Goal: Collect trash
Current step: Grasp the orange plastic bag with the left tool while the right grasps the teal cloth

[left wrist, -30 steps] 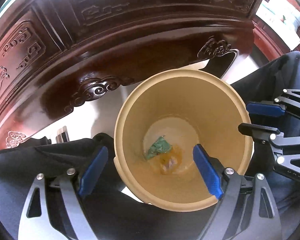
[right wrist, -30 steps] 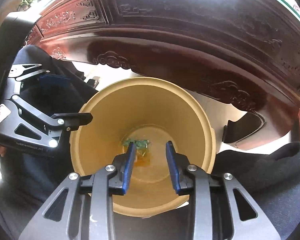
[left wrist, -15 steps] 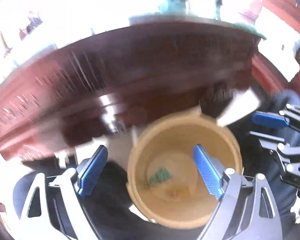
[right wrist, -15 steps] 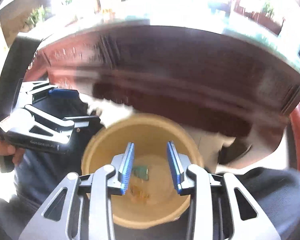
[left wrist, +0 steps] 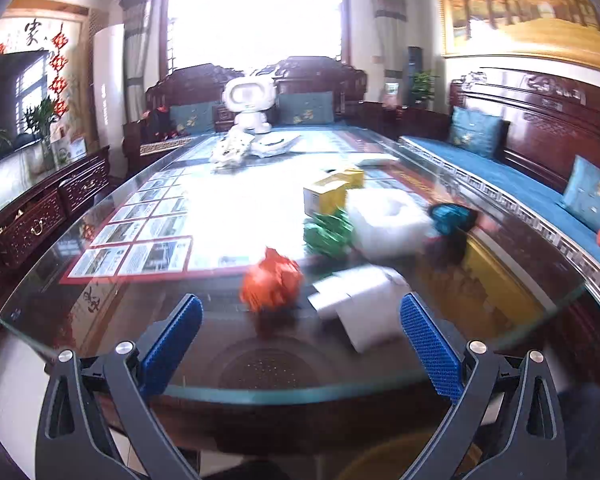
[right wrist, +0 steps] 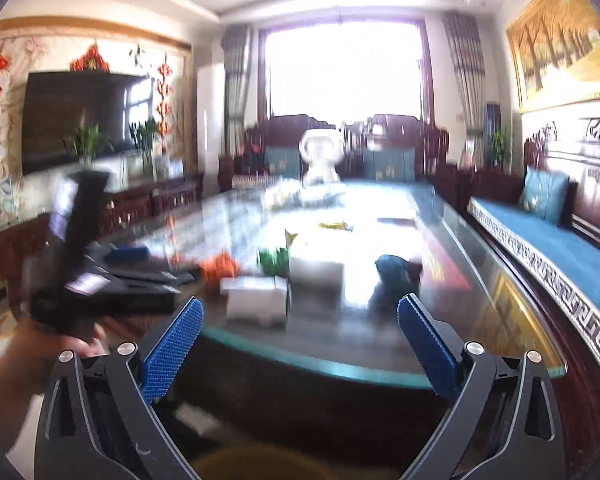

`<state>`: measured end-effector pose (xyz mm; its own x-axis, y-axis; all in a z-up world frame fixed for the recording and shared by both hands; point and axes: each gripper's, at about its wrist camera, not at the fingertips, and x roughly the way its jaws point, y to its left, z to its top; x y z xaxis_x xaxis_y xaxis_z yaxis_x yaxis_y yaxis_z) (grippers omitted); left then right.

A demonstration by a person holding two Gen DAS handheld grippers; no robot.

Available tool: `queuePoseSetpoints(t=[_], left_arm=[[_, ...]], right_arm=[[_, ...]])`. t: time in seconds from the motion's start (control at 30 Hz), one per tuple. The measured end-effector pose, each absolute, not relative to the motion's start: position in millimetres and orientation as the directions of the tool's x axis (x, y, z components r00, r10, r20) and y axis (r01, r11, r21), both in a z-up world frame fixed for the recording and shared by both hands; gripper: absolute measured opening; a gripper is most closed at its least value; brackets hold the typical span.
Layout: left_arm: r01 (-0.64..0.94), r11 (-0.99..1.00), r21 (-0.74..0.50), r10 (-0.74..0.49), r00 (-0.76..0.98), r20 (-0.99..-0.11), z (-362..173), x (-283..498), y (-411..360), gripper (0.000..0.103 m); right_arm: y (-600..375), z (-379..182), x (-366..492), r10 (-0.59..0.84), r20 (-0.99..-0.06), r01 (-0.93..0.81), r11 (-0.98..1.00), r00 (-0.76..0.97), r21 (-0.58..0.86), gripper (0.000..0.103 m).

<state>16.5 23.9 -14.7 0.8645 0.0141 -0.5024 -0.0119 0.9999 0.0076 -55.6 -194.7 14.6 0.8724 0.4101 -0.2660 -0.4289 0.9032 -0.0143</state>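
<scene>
On the glass-topped table (left wrist: 100,312) lie pieces of trash: a crumpled orange wrapper (left wrist: 270,282), white paper (left wrist: 360,300), a green wrapper (left wrist: 328,234), a white foam piece (left wrist: 388,220) and a dark blue-black bag (left wrist: 450,220). My left gripper (left wrist: 300,344) is open and empty, just short of the table's near edge. My right gripper (right wrist: 298,344) is open and empty, further back; the orange wrapper (right wrist: 219,268), white paper (right wrist: 256,298) and dark bag (right wrist: 396,276) show beyond it. The tan bin's rim (right wrist: 256,462) peeks in at the bottom.
A yellow box (left wrist: 326,196) and a white robot toy (left wrist: 250,106) stand further back on the table. A blue-cushioned wooden bench (left wrist: 520,184) runs along the right, a low cabinet (left wrist: 36,216) along the left. The left gripper's body (right wrist: 104,280) shows at the right wrist view's left.
Both grippers have swung up from looking down into the tan bin to facing across the tabletop. The right gripper's jaws have opened wide; the left's stayed open.
</scene>
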Motion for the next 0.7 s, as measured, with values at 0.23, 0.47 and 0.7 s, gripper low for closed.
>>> queuePoseSetpoints(t=[0.23,0.47,0.7], left_arm=[[-0.032,0.998,-0.058,-0.007,0.814,-0.58,-33.1,84.3,48.9,0.099],[-0.039,0.996,-0.082,-0.022,0.773,-0.634,-54.1,115.8,56.8,0.097],[-0.02,0.988,-0.152,-0.088,0.737,-0.67,-68.0,127.5,65.6,0.053]], right_arm=[[-176.1,8.9,-17.3,0.433,-0.314,-0.453,0.891,0.845,0.012,0.095],[-169.5,-0.2,4.5,0.433,-0.365,-0.448,0.893,0.824,0.047,0.095],[-174.2,-7.2,26.1,0.404,-0.4,-0.41,0.909,0.823,0.075,0.095]])
